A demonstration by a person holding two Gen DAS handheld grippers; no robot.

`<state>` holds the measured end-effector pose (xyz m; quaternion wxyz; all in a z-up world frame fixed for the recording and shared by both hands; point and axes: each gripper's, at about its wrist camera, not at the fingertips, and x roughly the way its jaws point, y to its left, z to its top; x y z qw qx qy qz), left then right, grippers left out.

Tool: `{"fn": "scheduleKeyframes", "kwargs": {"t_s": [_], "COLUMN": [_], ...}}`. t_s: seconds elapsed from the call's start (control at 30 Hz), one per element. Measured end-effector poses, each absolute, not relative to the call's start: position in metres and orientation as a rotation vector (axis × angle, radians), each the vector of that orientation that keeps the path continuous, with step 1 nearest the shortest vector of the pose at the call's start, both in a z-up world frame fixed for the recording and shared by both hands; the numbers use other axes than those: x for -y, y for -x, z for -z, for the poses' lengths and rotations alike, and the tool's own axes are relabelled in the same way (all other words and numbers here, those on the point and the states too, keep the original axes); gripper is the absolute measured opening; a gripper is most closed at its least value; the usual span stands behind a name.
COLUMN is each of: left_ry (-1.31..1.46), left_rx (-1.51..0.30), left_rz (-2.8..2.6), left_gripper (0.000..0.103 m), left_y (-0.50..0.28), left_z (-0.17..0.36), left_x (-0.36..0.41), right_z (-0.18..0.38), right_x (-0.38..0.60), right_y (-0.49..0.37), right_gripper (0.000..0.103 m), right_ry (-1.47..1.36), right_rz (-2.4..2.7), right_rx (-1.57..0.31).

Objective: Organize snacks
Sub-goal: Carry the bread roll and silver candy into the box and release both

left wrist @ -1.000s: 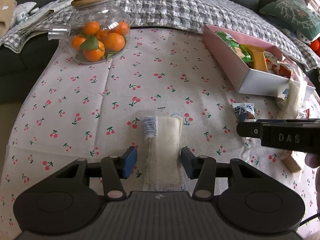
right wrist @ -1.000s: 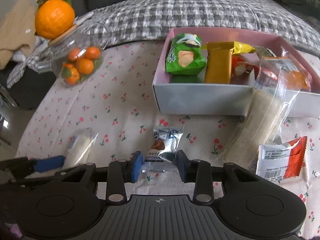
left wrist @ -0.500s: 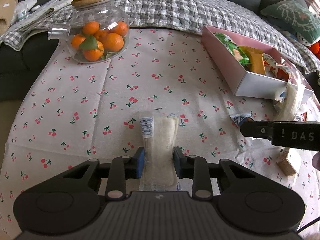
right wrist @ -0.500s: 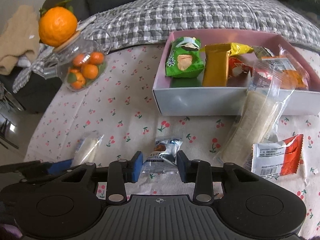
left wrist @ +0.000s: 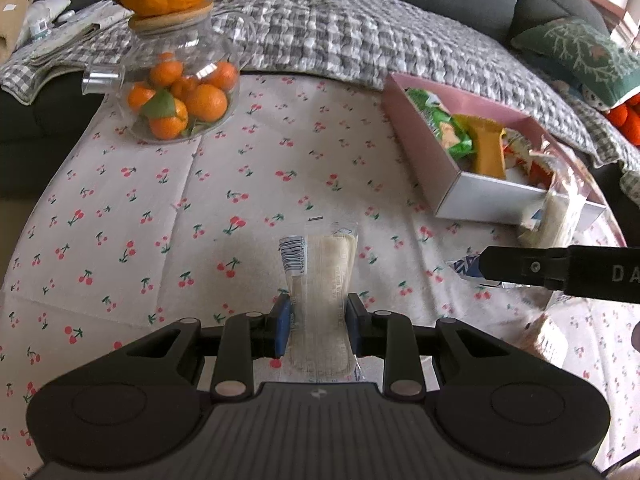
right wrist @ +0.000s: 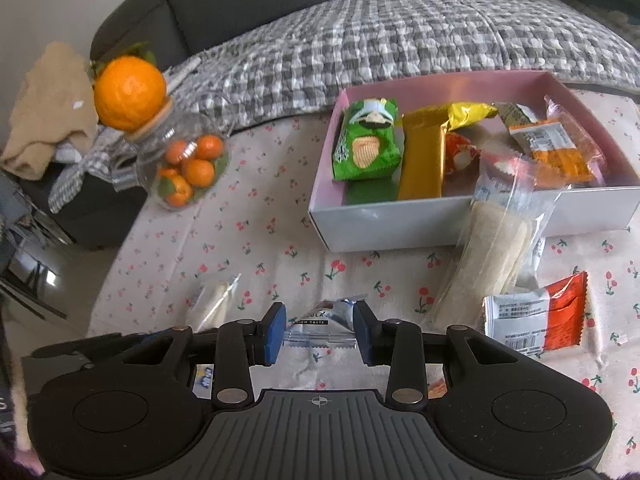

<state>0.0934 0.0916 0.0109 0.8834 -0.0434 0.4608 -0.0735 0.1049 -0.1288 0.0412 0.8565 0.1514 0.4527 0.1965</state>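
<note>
Jaws of left gripper (left wrist: 318,330) clamp rice cracker pack (left wrist: 322,300).

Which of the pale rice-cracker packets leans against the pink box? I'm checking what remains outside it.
The long clear packet of pale crackers, propped on the pink box front wall; the other sits in the left gripper.

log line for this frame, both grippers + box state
left gripper: shut on clear cracker pack | right gripper: around silver chocolate packet, contact unclear | pink box: holds several snacks | stage: pickup

Left gripper (left wrist: 316,330) fingers now apparently gripping cracker pack (left wrist: 322,300)
</note>
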Motion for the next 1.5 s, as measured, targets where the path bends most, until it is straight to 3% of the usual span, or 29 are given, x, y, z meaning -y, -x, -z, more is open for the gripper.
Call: {"fn": "scheduleKeyframes", "kwargs": {"t_s": [0.53, 1.03, 1.5], "left_ry": [0.158, 0.086, 0.044], "left_rx": [-0.893, -0.814, -0.915], "left_rz": [0.178, 0.287, 0.502], "left_gripper": [0.026, 0.026, 0.026], "left_y": [-0.105, -0.166, -0.213], "left_z": [-0.036, -0.057, -0.036], "left_x": [-0.068, -0.003, 0.078], "right_z": [-0.075, -0.035, -0.028], "right_x": [0.215, 0.31, 0.324], "right_y": [-0.125, -0.157, -0.165], "right_gripper": [0.035, 0.036, 0.036], "right_ry": [-0.567, -0.787, -0.85], "right_rz": [-0.329, -0.135, -0.124], "right_rx": [-0.812, -0.751, -0.705]}}
